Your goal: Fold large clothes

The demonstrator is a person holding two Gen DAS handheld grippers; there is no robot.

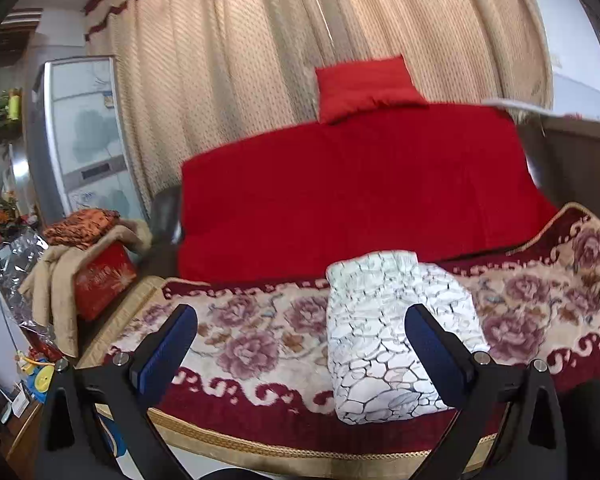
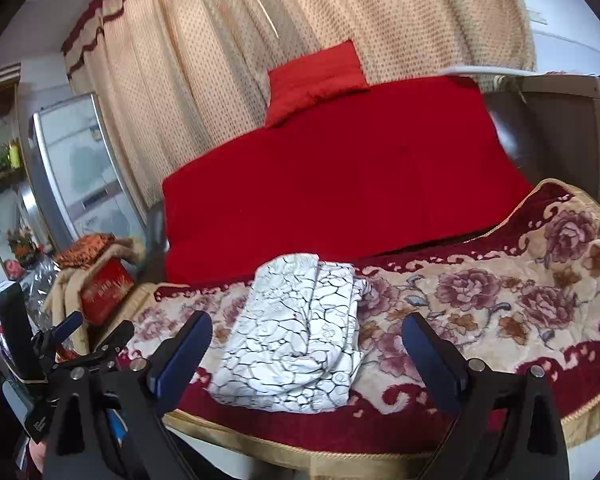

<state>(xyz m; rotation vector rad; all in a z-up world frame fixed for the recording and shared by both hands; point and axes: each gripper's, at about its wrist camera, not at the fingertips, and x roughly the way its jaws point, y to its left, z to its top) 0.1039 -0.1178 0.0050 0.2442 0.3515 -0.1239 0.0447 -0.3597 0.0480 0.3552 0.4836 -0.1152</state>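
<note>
Folded white garment (image 2: 296, 340) on floral blanket (image 2: 500, 304); red cushion (image 2: 316, 80) behind.

Floral blanket (image 1: 260, 344) cut off bottom/right; fridge (image 1: 88, 136) partly hidden.

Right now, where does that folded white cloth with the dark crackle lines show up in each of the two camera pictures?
Left wrist view: folded white cloth lies right of centre, low, on the floral blanket.
Right wrist view: it lies left of centre, low.
Shared landmark: the small red pillow before the curtain.
</note>
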